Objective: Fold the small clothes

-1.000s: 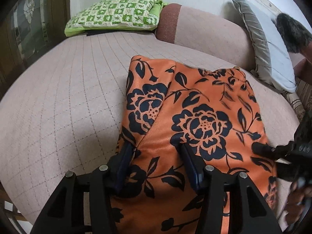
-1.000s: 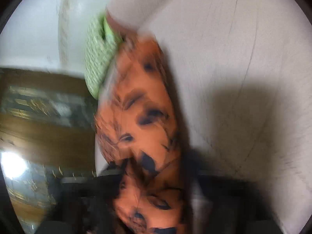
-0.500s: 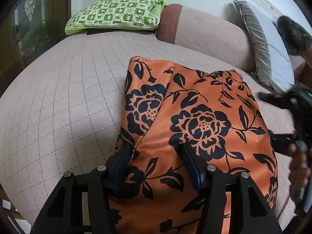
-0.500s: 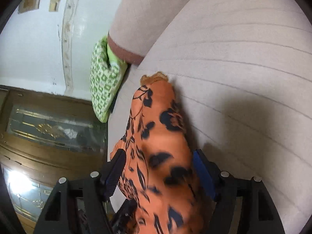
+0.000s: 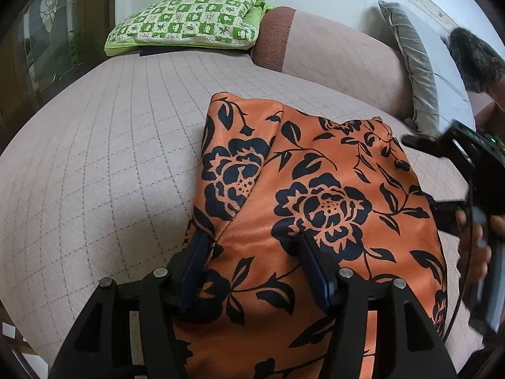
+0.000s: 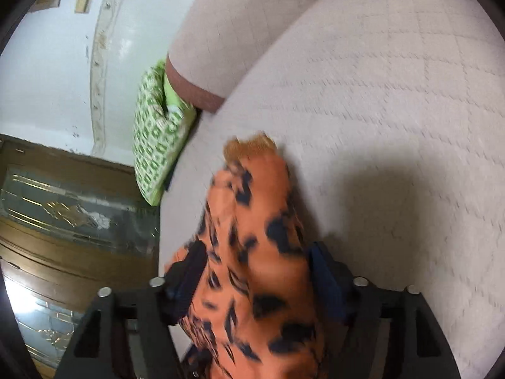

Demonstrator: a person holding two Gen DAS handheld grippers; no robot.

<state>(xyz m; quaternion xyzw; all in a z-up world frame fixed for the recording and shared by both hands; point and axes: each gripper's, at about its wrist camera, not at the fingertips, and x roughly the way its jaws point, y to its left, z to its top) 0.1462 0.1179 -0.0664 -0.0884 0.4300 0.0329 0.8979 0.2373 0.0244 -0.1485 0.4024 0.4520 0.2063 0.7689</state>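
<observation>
An orange garment with black flowers (image 5: 315, 195) lies folded lengthwise on the beige quilted sofa seat (image 5: 110, 158). My left gripper (image 5: 252, 249) rests on its near end. Its jaws are opening, the left finger at the cloth's left edge, the other on top of the cloth, with flat fabric between them. A hand holds my right gripper (image 5: 442, 170) just off the garment's right edge. In the right wrist view the garment (image 6: 252, 221) runs between the right gripper's (image 6: 255, 265) opening jaws; the pads stand clear of the cloth's sides.
A green checked pillow (image 5: 189, 19) lies at the far end of the seat. The backrest (image 5: 331, 50) and a grey cushion (image 5: 419, 72) run along the right. A wooden door with glass panels (image 6: 63, 214) stands beyond the seat's left side.
The right gripper's jaws spread wide off the garment's right edge and the gripper lifted and drew back to the right. The left jaws widened a little; the left hand stayed put.
</observation>
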